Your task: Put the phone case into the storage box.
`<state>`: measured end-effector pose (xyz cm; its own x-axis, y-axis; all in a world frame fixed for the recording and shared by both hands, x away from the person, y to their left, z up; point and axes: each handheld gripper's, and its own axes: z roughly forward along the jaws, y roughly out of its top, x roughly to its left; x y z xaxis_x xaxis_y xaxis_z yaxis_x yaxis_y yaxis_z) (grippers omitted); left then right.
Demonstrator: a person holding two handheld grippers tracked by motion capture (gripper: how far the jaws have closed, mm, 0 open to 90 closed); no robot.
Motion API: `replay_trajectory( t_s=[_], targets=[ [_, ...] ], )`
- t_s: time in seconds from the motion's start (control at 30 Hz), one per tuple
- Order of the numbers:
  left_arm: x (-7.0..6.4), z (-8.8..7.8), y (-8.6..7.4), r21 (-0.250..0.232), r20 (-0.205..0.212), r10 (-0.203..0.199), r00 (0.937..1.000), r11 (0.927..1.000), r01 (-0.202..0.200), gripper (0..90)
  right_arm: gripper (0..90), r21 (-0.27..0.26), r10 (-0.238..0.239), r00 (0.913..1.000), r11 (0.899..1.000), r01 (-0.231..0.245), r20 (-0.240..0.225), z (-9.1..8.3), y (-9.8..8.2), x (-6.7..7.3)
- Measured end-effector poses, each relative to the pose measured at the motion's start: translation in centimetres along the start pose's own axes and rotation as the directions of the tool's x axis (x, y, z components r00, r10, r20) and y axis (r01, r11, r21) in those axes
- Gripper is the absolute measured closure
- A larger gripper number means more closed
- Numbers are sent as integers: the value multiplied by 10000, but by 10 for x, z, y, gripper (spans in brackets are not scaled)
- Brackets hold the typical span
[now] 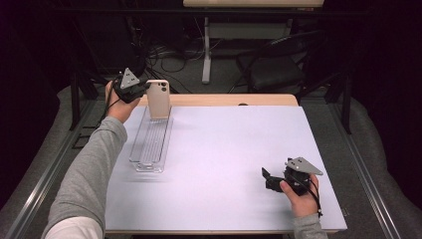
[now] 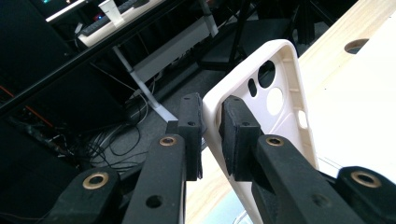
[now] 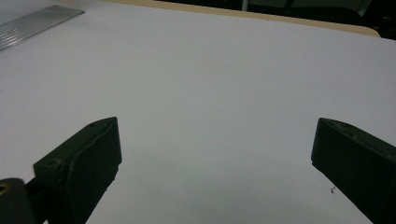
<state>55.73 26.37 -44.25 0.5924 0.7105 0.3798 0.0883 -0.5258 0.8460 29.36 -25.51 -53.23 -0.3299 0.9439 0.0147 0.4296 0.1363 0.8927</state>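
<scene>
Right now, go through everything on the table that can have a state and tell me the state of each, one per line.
Phone case: empty, held upright above the far end of the clear tray, camera cutouts at the top.
Clear tray: lying flat on the white mat, nothing visible inside.
Left tool: shut on the phone case's edge.
Right tool: open, holding nothing, low over the white mat.

The room is dark; a black chair (image 1: 276,64), a white desk leg (image 1: 206,50) and tangled cables (image 1: 169,55) stand behind the white tabletop (image 1: 224,164), upper centre.
</scene>
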Motion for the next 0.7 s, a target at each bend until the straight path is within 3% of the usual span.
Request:
replay_trajectory(
  t_s=[0.3, 0.7],
  targets=[
    [-3, 3, -2, 76, -48, 112, 9999, 9999, -112, 791, 14, 57, 24, 10000, 10000, -24, -16, 0, -1, 0],
    [-3, 5, -14, -117, -170, -140, 9998, 9998, 138, 790, 14, 101, -14, 10000, 9999, 14, -39, 2, -2, 0]
  ],
)
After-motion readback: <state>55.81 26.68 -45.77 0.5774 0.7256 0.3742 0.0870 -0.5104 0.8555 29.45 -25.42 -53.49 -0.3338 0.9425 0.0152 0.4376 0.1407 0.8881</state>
